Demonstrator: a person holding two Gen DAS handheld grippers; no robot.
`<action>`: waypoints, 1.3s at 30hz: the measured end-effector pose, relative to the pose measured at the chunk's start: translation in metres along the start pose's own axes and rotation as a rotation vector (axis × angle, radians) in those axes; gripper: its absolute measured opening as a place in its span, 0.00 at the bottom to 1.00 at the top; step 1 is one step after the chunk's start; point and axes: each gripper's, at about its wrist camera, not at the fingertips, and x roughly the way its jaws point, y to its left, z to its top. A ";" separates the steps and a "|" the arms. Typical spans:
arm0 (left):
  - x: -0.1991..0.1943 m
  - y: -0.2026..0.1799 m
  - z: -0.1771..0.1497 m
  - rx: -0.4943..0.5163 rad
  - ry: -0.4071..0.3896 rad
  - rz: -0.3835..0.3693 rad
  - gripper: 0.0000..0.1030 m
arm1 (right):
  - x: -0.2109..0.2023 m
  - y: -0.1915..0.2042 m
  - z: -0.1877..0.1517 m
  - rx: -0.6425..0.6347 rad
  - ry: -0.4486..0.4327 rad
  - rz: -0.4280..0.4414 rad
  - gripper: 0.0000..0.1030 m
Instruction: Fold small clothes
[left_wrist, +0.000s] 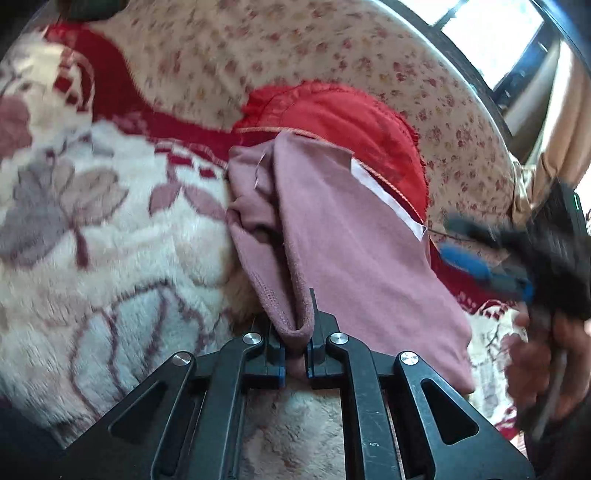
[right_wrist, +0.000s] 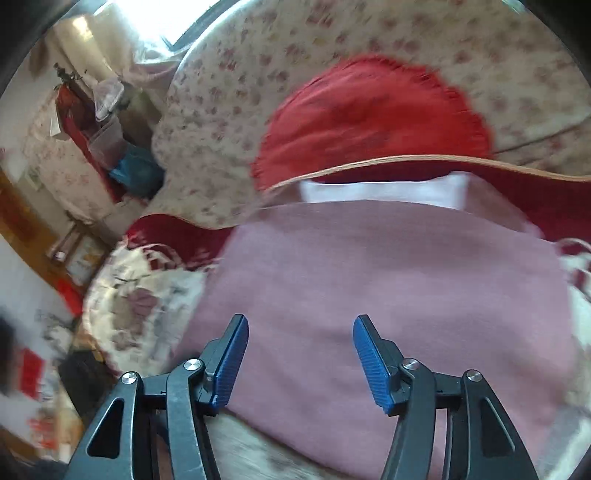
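A dusty pink garment lies on a fluffy floral blanket. My left gripper is shut on a bunched edge of the pink garment and holds it lifted. In the right wrist view the same garment spreads flat, with a white label strip at its far edge. My right gripper is open and empty just above the garment's near part; it also shows blurred at the right of the left wrist view.
A red cushion leans on a floral-print sofa back behind the garment. It also shows in the right wrist view. Cluttered shelves and furniture stand at the left. A window is at the upper right.
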 end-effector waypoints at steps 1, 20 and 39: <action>0.002 0.003 0.000 -0.007 0.005 0.000 0.05 | 0.011 0.012 0.014 -0.035 0.020 -0.012 0.55; 0.021 -0.022 -0.011 0.175 0.039 0.033 0.05 | 0.213 0.105 0.115 -0.046 0.565 -0.231 0.67; 0.016 -0.015 -0.007 0.137 0.041 -0.011 0.05 | 0.260 0.129 0.098 -0.376 0.678 -0.546 0.12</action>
